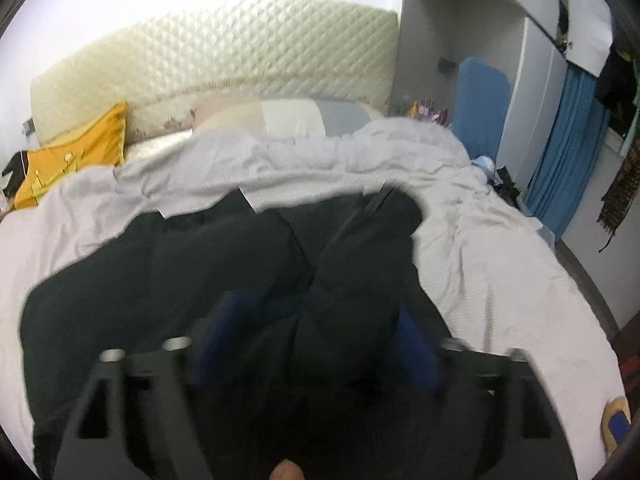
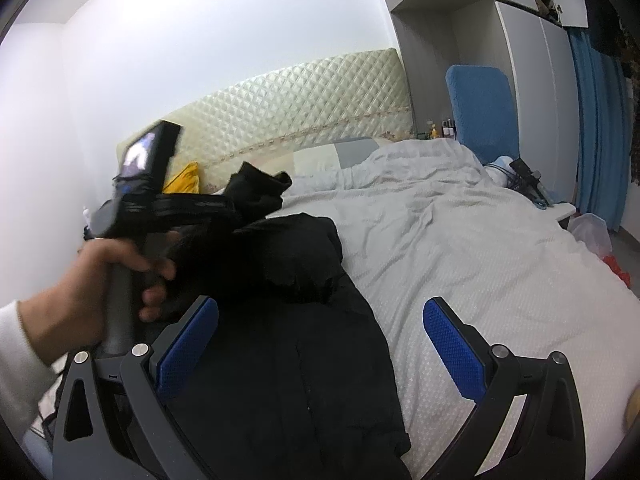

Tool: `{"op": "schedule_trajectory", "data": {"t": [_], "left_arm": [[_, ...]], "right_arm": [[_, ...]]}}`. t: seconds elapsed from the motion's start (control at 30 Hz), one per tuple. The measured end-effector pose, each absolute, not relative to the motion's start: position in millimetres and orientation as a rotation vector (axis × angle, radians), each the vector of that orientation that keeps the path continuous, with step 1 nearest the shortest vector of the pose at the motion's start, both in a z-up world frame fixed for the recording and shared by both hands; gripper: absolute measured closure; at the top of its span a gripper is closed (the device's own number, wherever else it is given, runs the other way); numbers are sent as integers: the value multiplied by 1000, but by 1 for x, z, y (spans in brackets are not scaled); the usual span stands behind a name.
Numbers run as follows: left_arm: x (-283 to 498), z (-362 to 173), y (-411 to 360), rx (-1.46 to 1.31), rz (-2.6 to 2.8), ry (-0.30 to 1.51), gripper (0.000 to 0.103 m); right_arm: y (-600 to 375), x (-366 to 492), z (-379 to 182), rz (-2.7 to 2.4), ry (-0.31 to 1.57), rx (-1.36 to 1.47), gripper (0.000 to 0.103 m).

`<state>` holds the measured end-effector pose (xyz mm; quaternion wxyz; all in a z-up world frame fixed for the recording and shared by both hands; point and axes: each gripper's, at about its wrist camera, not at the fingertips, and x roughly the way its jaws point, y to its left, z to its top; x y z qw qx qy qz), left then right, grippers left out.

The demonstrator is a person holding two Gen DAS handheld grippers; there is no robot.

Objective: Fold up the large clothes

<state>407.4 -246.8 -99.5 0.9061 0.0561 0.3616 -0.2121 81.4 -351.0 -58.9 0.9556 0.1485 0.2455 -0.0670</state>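
Open right tool [image 2: 320, 344] over black garment [image 2: 280, 380]

- Garment [image 2: 288, 380]: black, plain.
- Bed cover [image 2: 460, 248]: pale grey-white with a fine dotted weave.
- Headboard [image 1: 248, 48]: cream, quilted in a diamond pattern.
- Cushion [image 1: 80, 148]: mustard yellow.
- Pads [image 2: 452, 348] of the right gripper [image 2: 320, 344]: blue, finely textured, on black jaws.
- Curtain [image 1: 568, 148]: blue.
- Wardrobe [image 2: 532, 92]: light grey.
- Sleeve [image 2: 16, 356]: white.
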Motion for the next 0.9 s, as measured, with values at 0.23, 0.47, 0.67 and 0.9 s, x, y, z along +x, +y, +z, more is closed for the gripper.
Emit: {"op": "schedule_trajectory", "data": {"t": [0.23,0.47,0.67,0.9], "left_arm": [[373,-39,-168,21,-418,653,13],[344,13,-57,-65,-320,575,0],[327,23,13,-78,-250,546,0],[353,-14,47,-98,-217,631,0]], "right_arm": [[-345,86,-55,-115,477,291,0],[-330,100,-56,-55,506,287,0],[-313,108,-45,-10,516,292,0],[-295,155,-20,24,517,192,8]]}}
